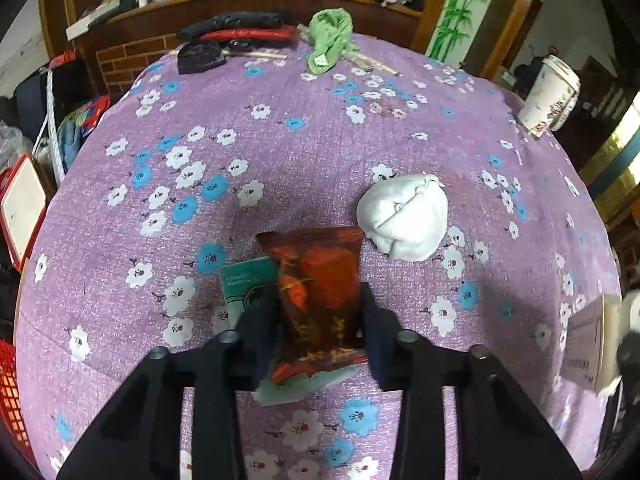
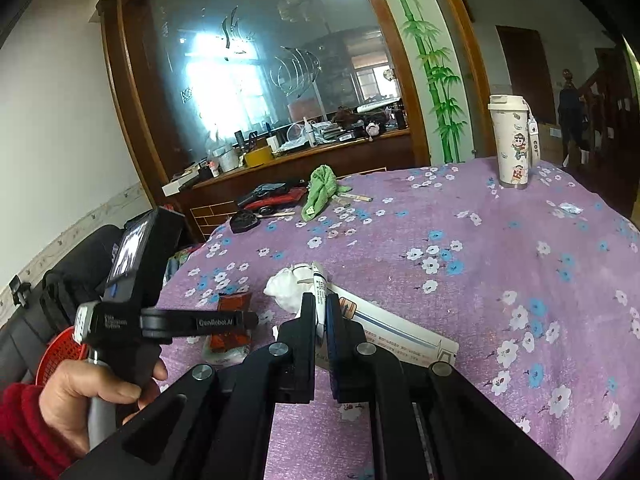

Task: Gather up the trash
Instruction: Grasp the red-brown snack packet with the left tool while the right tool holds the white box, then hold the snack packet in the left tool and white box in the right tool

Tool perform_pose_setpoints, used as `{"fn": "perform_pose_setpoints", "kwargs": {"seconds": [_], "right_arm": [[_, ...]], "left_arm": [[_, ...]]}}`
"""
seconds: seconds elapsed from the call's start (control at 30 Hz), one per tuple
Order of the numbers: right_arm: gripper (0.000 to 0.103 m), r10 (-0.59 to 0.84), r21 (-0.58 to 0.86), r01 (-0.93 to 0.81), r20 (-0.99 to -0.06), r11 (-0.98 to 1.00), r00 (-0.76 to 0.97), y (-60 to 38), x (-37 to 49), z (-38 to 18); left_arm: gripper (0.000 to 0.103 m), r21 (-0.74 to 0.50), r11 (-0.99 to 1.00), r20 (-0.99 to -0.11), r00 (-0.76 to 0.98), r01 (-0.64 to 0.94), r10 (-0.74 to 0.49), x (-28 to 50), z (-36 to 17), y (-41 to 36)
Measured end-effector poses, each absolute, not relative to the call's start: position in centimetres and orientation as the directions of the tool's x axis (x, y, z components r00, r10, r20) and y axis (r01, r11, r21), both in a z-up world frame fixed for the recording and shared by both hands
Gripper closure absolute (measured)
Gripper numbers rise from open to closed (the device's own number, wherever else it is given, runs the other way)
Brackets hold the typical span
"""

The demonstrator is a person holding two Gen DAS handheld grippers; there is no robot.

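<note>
Beneath left tongs (image 1: 320, 312), teal card (image 1: 246, 280), hidden in right view

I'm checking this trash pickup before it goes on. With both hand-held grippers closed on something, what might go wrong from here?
1. The left hand-held gripper pinches the red snack wrapper, which lies on a teal packet; the slick film may slip out.
2. The right hand-held gripper holds a thin white tube by a narrow grip, so it may twist or drop.
3. The crumpled white tissue nearby might get knocked.
</note>
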State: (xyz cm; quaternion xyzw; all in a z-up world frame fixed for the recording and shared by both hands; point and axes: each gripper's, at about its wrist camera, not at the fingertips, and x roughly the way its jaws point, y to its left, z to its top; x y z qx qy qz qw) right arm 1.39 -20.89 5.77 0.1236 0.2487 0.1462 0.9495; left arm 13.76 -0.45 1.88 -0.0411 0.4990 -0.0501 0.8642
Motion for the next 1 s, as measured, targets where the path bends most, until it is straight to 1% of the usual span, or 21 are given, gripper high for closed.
{"fn": "perform_pose_setpoints", "kwargs": {"seconds": [0.03,0.13,0.23,0.37,0.47,0.63,0.73,0.87,1.0], "right_arm": [[0.098,0.341,0.304,-0.220,-0.438,0.927,0.832,-20.8,1.4,5.7],[0.098,0.345,0.288,-0.232,-0.448,0.929,0.825,-20.2,1.4,5.6],[0.098,0.356,0.260,-0.261,-0.455,0.930,0.816,-19.2,1.2,5.4],[0.097,0.398,0.246,-0.317,-0.454,0.916,0.797,-17.8,0.5,5.4],[0.097,0.407,0.200,-0.355,-0.443,0.913,0.799,-16.4,-0.2,5.5],[0.097,0.404,0.161,-0.373,-0.458,0.914,0.792,-15.4,-0.3,5.0],[0.097,0.400,0.157,-0.371,-0.458,0.915,0.794,-15.4,-0.2,4.9],[0.097,0.407,0.164,-0.375,-0.449,0.912,0.795,-15.4,-0.4,5.1],[0.097,0.416,0.162,-0.385,-0.435,0.909,0.799,-15.0,-0.8,5.4]], "left_arm": [[0.072,-0.126,0.990,-0.850,0.508,0.059,-0.139,13.3,2.0,-0.3],[0.072,-0.155,0.983,-0.818,0.545,0.098,-0.183,11.4,2.7,0.6],[0.072,-0.148,0.980,-0.776,0.599,0.132,-0.198,8.6,3.8,1.4],[0.072,-0.076,0.987,-0.706,0.691,0.145,-0.155,5.0,4.6,2.1],[0.072,-0.027,0.991,-0.655,0.746,0.135,-0.119,3.3,4.6,2.4],[0.072,-0.006,0.994,-0.590,0.802,0.112,-0.094,2.5,5.0,3.2],[0.072,0.004,0.994,-0.572,0.816,0.105,-0.084,2.6,4.9,3.5],[0.072,-0.007,0.995,-0.594,0.800,0.099,-0.084,3.1,4.3,3.9],[0.072,0.010,0.995,-0.573,0.816,0.096,-0.073,2.7,4.6,3.7]]}}
